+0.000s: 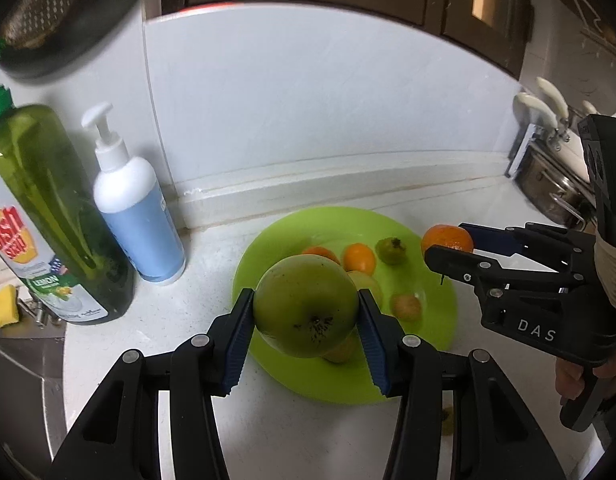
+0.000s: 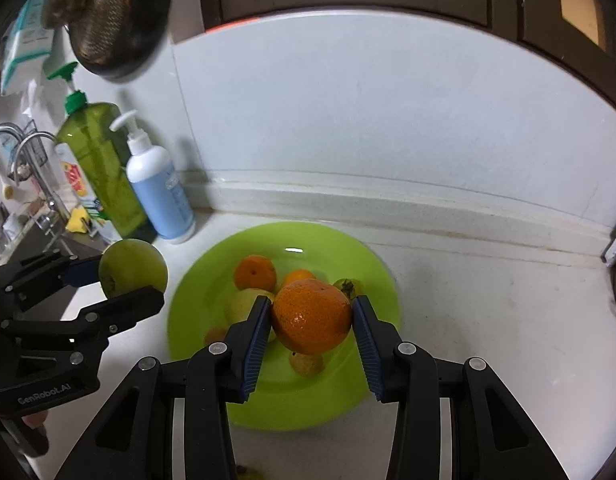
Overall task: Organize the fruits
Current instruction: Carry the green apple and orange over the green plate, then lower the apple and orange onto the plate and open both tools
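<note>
My left gripper [image 1: 306,306] is shut on a large green apple [image 1: 306,306] and holds it above the near left edge of the lime green plate [image 1: 436,312]. My right gripper [image 2: 312,320] is shut on an orange [image 2: 312,320] above the plate [image 2: 372,272]. The right gripper [image 1: 448,250] shows in the left wrist view holding the orange [image 1: 448,238] over the plate's right rim. The left gripper [image 2: 120,280] with the apple [image 2: 132,266] shows left of the plate in the right wrist view. Several small oranges and green fruits lie on the plate.
A green dish soap bottle [image 1: 56,216] and a white-and-blue pump bottle [image 1: 136,208] stand on the white counter left of the plate. A sink with faucet [image 2: 24,152] is at far left. A metal rack with pots [image 1: 556,184] is at right. The wall runs behind the plate.
</note>
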Tool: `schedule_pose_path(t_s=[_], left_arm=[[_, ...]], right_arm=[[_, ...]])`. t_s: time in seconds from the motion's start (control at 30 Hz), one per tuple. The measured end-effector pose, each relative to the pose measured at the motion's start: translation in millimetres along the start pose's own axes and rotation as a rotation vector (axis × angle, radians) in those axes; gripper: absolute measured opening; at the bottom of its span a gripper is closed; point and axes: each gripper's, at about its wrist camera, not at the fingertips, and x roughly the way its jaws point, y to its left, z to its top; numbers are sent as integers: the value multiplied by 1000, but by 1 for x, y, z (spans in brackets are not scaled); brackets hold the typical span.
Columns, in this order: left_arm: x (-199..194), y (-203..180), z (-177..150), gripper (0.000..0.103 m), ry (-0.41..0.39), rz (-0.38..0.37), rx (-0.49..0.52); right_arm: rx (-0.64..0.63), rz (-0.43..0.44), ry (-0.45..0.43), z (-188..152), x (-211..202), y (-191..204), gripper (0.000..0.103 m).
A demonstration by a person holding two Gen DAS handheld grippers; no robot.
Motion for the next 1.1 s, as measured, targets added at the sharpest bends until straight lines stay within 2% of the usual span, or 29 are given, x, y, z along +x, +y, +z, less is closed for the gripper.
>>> schedule_pose_path(t_s=[0.33, 0.67, 0.97, 1.1], left_arm=[[40, 11, -1, 49, 70, -1, -9], [65, 18, -2, 49, 119, -17, -27], [78, 23, -3, 50, 145, -39, -60], [77, 23, -3, 50, 143, -33, -55]], right_arm=[[5, -17, 65, 2, 42, -8, 43], [14, -21, 117, 1, 67, -13, 43], [33, -2, 137, -5, 80, -19, 43], [32, -15, 119, -5, 77, -19, 43]])
